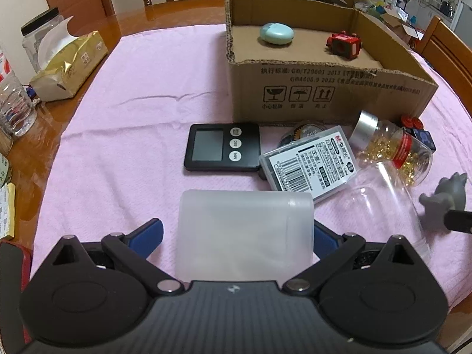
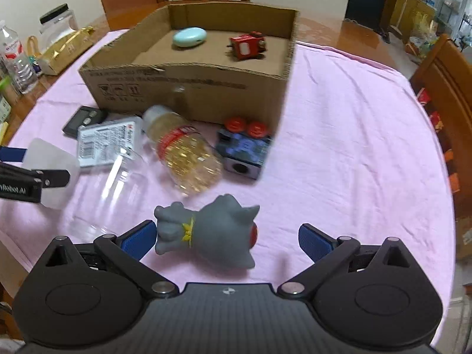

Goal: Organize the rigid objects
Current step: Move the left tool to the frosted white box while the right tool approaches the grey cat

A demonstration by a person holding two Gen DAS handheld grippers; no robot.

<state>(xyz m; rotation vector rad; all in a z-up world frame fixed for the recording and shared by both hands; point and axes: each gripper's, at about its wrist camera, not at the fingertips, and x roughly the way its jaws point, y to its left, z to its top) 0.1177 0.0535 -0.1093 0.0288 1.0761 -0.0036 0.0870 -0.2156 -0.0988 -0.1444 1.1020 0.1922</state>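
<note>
While the left gripper [image 1: 237, 237] clamped a frosted plastic box [image 1: 246, 230] short of the cardboard box [image 1: 330, 91], the right gripper [image 2: 227, 240] stood apart around a grey toy cat [image 2: 212, 233] on the cloth; its off-centre, rounded body risked squirting free as the fingers closed.

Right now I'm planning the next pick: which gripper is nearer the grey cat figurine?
Right. The right gripper straddles the grey cat figurine; the left gripper, gripping the translucent box, sits farther left.
</note>
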